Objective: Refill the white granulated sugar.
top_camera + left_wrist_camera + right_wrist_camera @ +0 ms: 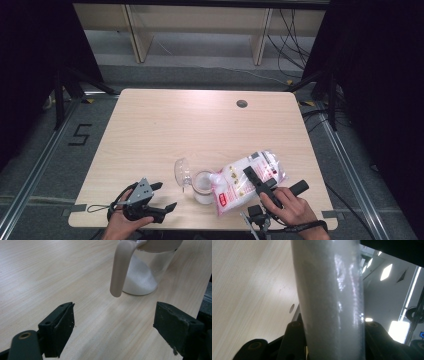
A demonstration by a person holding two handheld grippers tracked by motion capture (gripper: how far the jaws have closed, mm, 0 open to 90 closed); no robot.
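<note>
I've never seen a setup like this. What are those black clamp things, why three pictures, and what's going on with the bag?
A person sits at a wooden table with a hand-held two-jaw clamp in each hand. The high view looks down from above; the other two come from small cameras riding on each clamp. The right gripper is closed on a plastic bag of white powder, tipped toward a clear jar with its lid swung open. In the right gripper view the bag sits between the jaws. The left gripper rests open, holding nothing, facing the jar and its beige handle.
</note>
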